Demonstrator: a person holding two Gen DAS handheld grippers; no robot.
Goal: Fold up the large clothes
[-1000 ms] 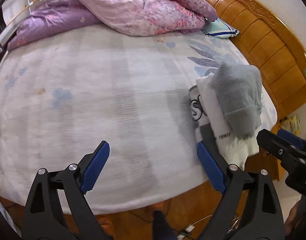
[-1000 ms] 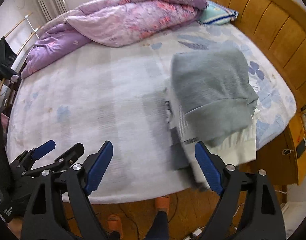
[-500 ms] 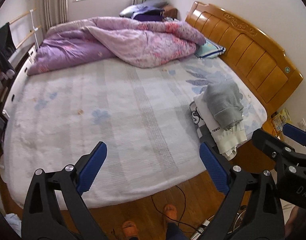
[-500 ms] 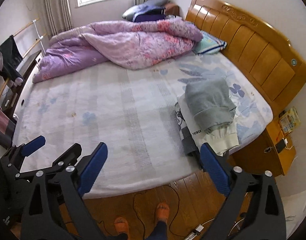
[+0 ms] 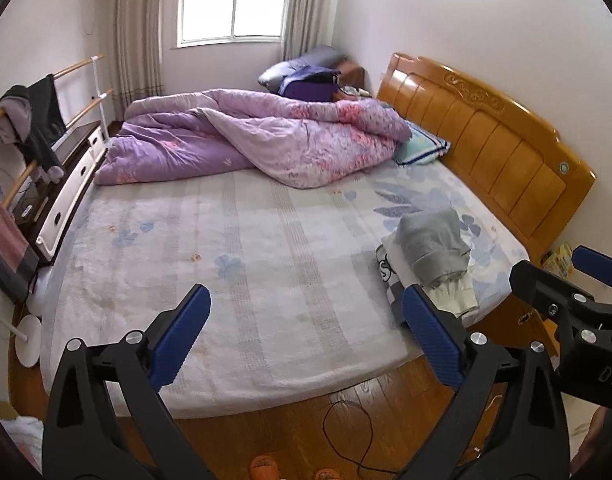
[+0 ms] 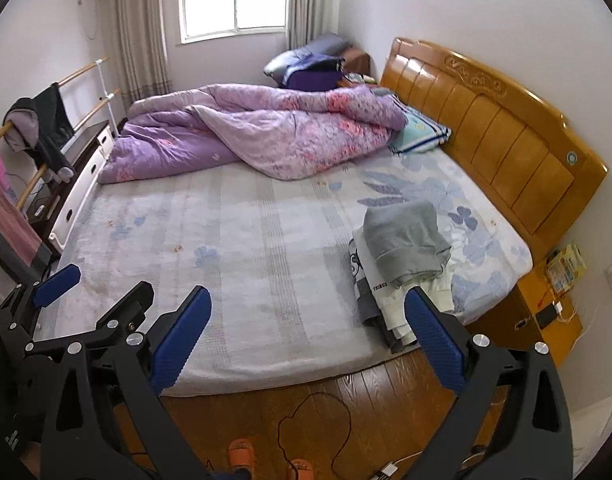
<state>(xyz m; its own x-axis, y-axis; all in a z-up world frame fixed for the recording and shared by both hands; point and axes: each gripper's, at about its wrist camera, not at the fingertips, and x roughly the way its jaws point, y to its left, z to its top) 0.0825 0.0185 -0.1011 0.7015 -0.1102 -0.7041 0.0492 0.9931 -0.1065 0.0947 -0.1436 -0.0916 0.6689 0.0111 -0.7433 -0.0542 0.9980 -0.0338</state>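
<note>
Left wrist view is showing the left gripper [image 5: 306,336] hanging wide open over the foot edge of the bed [image 5: 266,264], gripping nothing, blue pads spread far apart. The right gripper [image 6: 306,336] is likewise gaping and empty, sitting well apart from any cloth. The task's clothes are lying as a stack near the bed's right corner by the wooden headboard [image 5: 486,148]: a folded grey sweater [image 6: 404,240] is resting on top of a folded white garment [image 6: 390,296] with black lettering, and darker pieces are peeking out underneath. The stack is probably sitting at that corner to keep the middle of the mattress free as folding space. Both grippers are standing back from the bed over the wood floor [image 6: 346,392], likely because nothing needs holding right now. A purple quilt [image 5: 246,140] is lying bunched along the far side, well apart from the stack. The folding looks finished for these pieces, judging by the tidy stack.
</note>
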